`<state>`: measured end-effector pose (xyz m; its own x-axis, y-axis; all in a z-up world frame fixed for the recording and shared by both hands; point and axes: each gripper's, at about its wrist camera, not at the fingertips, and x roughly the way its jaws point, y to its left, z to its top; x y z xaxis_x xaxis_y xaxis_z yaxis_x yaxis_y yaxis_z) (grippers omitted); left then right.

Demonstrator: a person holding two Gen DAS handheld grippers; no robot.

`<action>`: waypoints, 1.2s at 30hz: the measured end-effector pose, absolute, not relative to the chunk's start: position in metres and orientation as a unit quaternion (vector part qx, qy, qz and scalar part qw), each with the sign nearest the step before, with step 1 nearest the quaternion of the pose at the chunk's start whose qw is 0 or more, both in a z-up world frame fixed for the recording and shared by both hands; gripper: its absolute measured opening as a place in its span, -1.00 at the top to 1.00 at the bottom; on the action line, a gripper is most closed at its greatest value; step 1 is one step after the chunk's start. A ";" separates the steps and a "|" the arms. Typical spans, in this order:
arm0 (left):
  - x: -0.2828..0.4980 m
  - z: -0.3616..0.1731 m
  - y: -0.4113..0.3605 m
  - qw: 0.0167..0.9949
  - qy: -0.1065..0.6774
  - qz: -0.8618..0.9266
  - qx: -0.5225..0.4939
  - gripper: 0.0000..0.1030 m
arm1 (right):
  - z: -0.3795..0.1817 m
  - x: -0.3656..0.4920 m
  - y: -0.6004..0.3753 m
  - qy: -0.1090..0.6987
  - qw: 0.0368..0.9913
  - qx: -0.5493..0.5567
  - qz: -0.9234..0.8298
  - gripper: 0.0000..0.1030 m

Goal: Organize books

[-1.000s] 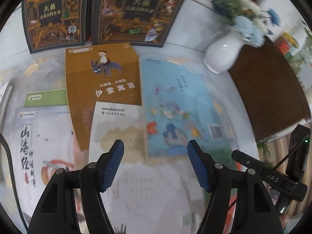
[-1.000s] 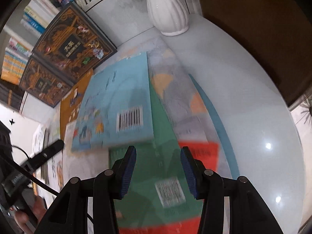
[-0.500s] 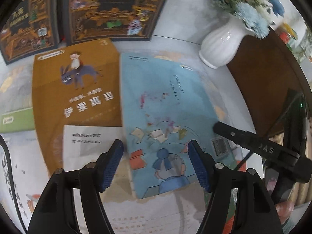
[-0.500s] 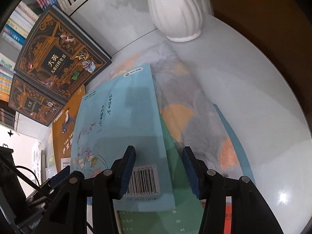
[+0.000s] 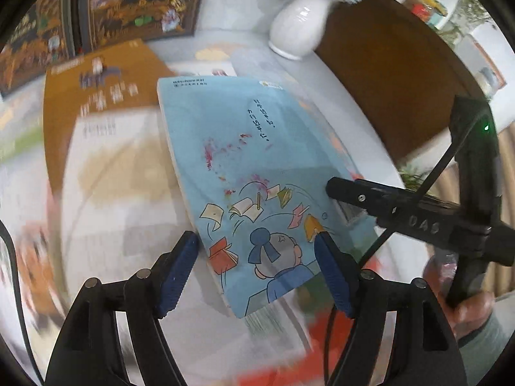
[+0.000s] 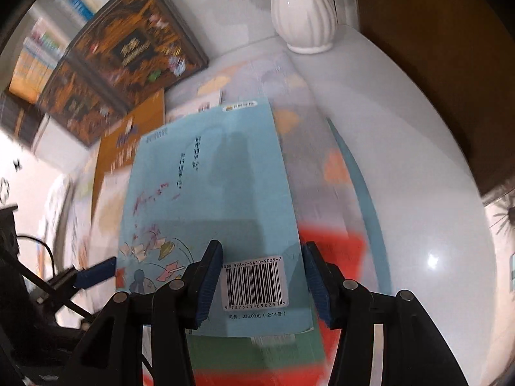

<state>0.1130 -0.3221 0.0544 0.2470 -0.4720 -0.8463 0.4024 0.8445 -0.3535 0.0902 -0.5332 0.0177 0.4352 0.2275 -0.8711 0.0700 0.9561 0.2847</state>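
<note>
2 dark ornate bks (image 5: 151,3), 1 white vase (image 5: 297,29), 1 light-blue bk (image 5: 254,173).

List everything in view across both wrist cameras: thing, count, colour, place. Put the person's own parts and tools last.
light blue book: 1, pale blue with cartoon cover and barcode, on top of the pile, between both grippers' fingers
orange book: 1, mustard orange, left of the blue book
dark ornate books: 2, black and gold, propped at the back
green book: 1, green, under the blue book's near edge
red book: 1, red, blurred, right of the blue book
vase: 1, white, ribbed, back right
table: 1, glossy white
left gripper: 1, black with blue pads, jaws opening, straddling the book's corner
right gripper: 1, same, over the barcode
hand: 1, gripping the right gripper's handle
</note>
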 end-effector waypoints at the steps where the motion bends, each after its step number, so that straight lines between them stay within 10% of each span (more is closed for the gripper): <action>1: 0.101 0.054 -0.323 0.786 0.550 -0.281 -0.030 -0.39 | 0.018 0.077 -0.532 0.534 0.833 0.139 0.049 0.01; 15: -0.012 0.025 -0.293 0.755 0.585 -0.285 -0.085 -0.40 | 0.049 -0.053 -0.545 0.497 0.786 0.295 0.219 -0.01; 26: -0.037 0.050 -0.162 0.796 0.534 -0.179 -0.221 -0.39 | 0.155 -0.040 -0.390 0.436 0.808 0.105 0.383 0.00; 36: -0.104 0.073 -0.014 0.831 0.456 0.003 -0.319 -0.39 | 0.116 -0.013 -0.269 0.487 0.783 0.026 0.386 0.01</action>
<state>-0.1039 -0.0140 0.0727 0.5849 -0.2855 -0.7592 -0.2957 0.7965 -0.5274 -0.0131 -0.2694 0.1161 0.2278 0.6300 -0.7424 -0.5788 0.7008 0.4171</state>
